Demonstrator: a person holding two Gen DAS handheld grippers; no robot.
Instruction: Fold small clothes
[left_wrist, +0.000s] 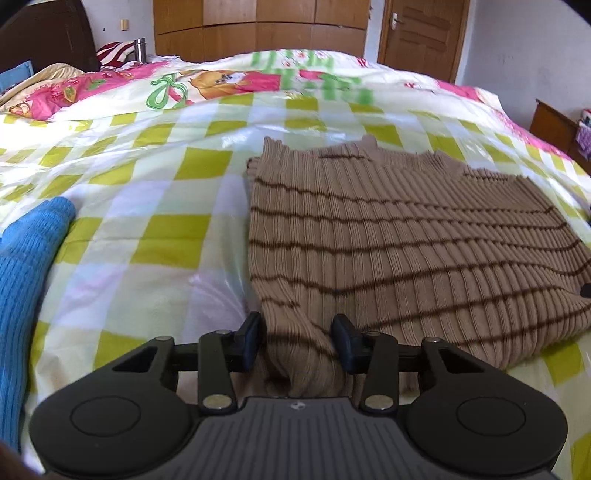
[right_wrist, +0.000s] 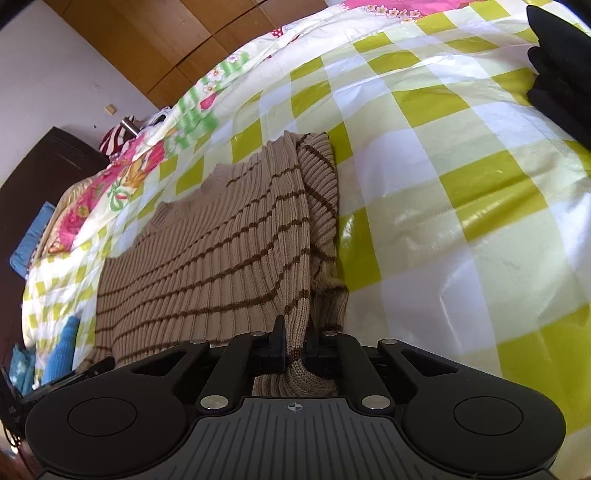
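Both jaws pinch sweater (left_wrist: 388, 236) hem: left gripper (left_wrist: 299, 338) looser, right gripper (right_wrist: 295, 345) tight; uneven lifting could slip left corner.

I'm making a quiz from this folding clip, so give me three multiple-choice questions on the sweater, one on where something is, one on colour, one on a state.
1. Where does the blue knit garment lie, seen from the left wrist camera?
A. On top of the sweater
B. On the bed, left of the sweater
C. By the door

2. What colour are the stripes on the tan sweater?
A. Dark brown
B. Pink
C. Green

3. What is the right claw doing?
A. Hanging open above the bed
B. Holding a metal cup
C. Pinching the sweater's near edge

Answers:
1 B, the blue knit sits on the checked bed cover, apart from the sweater.
2 A, thin dark brown lines cross the ribbed tan knit.
3 C, a fold of the knit is squeezed between its fingers.
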